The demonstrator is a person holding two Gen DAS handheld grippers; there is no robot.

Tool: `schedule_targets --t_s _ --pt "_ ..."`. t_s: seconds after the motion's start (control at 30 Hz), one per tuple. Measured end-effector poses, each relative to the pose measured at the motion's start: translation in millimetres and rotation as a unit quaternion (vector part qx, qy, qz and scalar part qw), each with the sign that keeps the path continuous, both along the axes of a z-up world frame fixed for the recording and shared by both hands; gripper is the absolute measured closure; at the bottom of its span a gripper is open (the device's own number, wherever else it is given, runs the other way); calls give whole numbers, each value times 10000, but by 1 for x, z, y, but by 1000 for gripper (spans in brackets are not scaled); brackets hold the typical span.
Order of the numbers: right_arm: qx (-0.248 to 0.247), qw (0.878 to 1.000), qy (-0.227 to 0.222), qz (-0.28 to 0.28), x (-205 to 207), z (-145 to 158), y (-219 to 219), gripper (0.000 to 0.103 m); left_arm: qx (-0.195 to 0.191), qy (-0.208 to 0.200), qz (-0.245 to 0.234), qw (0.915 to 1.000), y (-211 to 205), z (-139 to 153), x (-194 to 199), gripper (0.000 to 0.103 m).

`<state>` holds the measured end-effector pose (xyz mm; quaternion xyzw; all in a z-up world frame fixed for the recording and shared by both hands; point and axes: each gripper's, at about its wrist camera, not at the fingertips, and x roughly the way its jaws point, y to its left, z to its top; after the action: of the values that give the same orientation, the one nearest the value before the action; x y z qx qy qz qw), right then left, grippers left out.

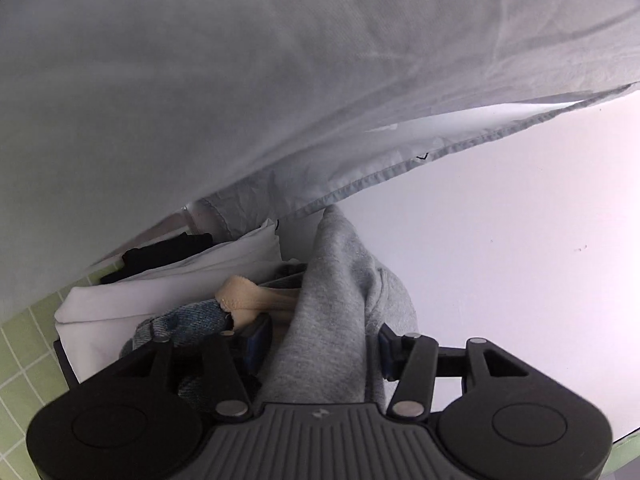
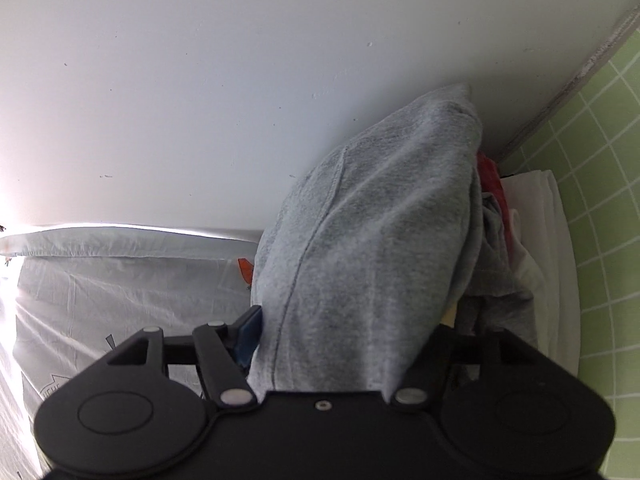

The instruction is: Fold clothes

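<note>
Judging from the heap, folding has barely begun: the grey sweatshirt [image 1: 340, 280] lies between both parted claws, left claw [image 1: 324, 344] and right claw [image 2: 344, 336], unpressed; other garments wait unfolded

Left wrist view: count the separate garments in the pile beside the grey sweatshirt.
4 visible: black garment at the back, white folded cloth below it, beige piece in the middle, denim nearest the left gripper. More may be hidden under the sweatshirt.
</note>
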<state>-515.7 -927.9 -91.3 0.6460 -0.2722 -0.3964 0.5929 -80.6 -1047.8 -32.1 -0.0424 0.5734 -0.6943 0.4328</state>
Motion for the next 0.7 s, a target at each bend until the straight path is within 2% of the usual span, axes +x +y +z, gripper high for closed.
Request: schedule_targets --t_s 0.07,0.13,0.2,0.23,0.27,0.33,0.47,0.5,0.53,0.6,0.7 --pt "85 10000 44 -30 -3 2 7 34 -10 0 96 10000 6 2 2 46" --pt "198 9997 133 -28 -5 4 15 24 7 27 246 9997 10 5 8 41" --pt "216 9996 168 31 -7 3 22 24 21 223 426 9988 26 3 15 27" --pt "236 9996 165 29 -11 1 29 24 21 364 539 9979 34 1 23 23" --pt "257 9995 161 24 -16 -1 36 24 58 464 652 9968 43 -2 27 14" --pt "258 9995 174 65 -19 -3 46 24 77 548 845 9949 63 -1 31 13" --pt "268 9987 337 274 -24 -6 71 23 149 395 1139 9926 108 5 34 12" --pt "277 9983 385 342 -23 -5 75 15 192 318 1193 9922 119 4 34 12" --pt "272 9979 428 404 -24 -3 80 12 225 252 1240 9917 132 5 33 12" --pt "220 9968 549 531 -22 0 87 12 263 71 1348 9905 164 7 31 12" --pt "154 9937 847 717 -22 6 98 4 283 -325 1582 9865 220 11 29 12"
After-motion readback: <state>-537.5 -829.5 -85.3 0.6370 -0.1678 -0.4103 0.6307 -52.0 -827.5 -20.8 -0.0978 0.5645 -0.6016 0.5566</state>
